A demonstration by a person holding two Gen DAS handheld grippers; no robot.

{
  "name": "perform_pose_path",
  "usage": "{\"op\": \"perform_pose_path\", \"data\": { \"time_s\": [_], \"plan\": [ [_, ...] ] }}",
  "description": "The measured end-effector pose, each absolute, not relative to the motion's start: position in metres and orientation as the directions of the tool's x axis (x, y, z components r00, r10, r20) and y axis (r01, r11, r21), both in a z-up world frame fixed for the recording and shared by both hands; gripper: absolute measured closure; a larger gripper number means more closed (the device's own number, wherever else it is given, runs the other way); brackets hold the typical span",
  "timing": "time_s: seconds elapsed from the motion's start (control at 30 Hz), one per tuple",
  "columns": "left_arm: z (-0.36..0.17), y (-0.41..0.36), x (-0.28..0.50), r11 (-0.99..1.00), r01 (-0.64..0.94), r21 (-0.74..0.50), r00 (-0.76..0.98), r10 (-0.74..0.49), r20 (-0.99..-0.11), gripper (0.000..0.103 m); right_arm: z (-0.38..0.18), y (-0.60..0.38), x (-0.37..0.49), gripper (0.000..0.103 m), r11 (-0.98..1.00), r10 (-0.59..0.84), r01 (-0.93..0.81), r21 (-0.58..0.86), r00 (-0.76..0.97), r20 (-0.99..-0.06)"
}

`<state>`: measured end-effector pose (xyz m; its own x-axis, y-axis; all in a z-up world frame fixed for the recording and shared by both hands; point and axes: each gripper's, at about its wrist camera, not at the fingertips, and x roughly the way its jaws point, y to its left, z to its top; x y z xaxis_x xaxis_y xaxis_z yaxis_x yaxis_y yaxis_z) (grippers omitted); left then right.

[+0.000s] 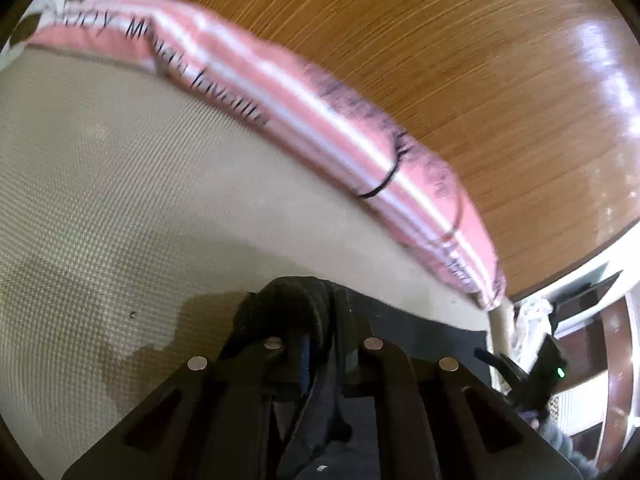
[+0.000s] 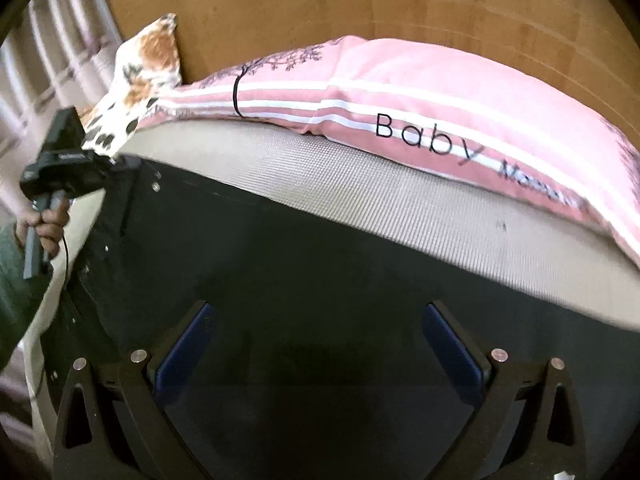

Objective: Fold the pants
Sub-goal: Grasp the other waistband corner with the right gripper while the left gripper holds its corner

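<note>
The dark pants [image 2: 304,264] lie spread on the beige mattress [image 2: 360,184] in the right wrist view. My right gripper [image 2: 318,340] hangs open just above them, with nothing between its blue pads [image 2: 182,350]. In the left wrist view my left gripper [image 1: 320,340] is shut on a bunched fold of the dark pants [image 1: 296,300] and holds it above the mattress [image 1: 120,200]. The left gripper also shows in the right wrist view [image 2: 68,168] at the pants' left edge, held by a hand.
A long pink striped pillow [image 2: 420,100] lies along the wooden headboard [image 2: 320,0]. A floral pillow [image 2: 140,76] sits at its left end. The mattress edge drops off at the right in the left wrist view, near white furniture [image 1: 580,300].
</note>
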<state>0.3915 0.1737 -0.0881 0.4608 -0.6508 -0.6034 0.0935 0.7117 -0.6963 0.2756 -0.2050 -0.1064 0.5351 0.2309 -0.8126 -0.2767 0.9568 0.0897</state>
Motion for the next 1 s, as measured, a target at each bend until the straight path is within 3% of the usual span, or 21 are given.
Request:
{"op": "perform_pose_path", "data": {
  "time_s": [0.2, 0.3, 0.43, 0.67, 0.83, 1.0],
  "plan": [
    [-0.068, 0.182, 0.369, 0.641, 0.156, -0.751, 0.525, -0.698, -0.487, 0.095, -0.112, -0.230, 0.331, 0.015, 0.889, 0.325, -0.436, 0.142, 0.382, -0.865],
    [-0.058, 0.183, 0.358, 0.625, 0.184, -0.759, 0.546, -0.706, -0.450, 0.095, -0.115, -0.237, 0.359, 0.028, 0.842, 0.390, -0.498, 0.209, 0.294, -0.872],
    [-0.049, 0.183, 0.348, 0.610, 0.220, -0.761, 0.558, -0.719, -0.414, 0.095, -0.122, -0.239, 0.380, 0.028, 0.777, 0.442, -0.568, 0.271, 0.185, -0.878],
    [-0.051, 0.187, 0.351, 0.639, 0.199, -0.743, 0.557, -0.697, -0.451, 0.095, -0.132, -0.255, 0.391, 0.037, 0.694, 0.502, -0.612, 0.380, 0.033, -0.864],
    [-0.054, 0.185, 0.354, 0.658, 0.173, -0.733, 0.560, -0.678, -0.476, 0.095, -0.131, -0.268, 0.386, 0.055, 0.673, 0.496, -0.630, 0.387, -0.003, -0.868],
    [-0.057, 0.182, 0.357, 0.676, 0.158, -0.720, 0.559, -0.662, -0.499, 0.095, -0.131, -0.279, 0.378, 0.062, 0.673, 0.496, -0.625, 0.396, -0.016, -0.868]
  ]
}}
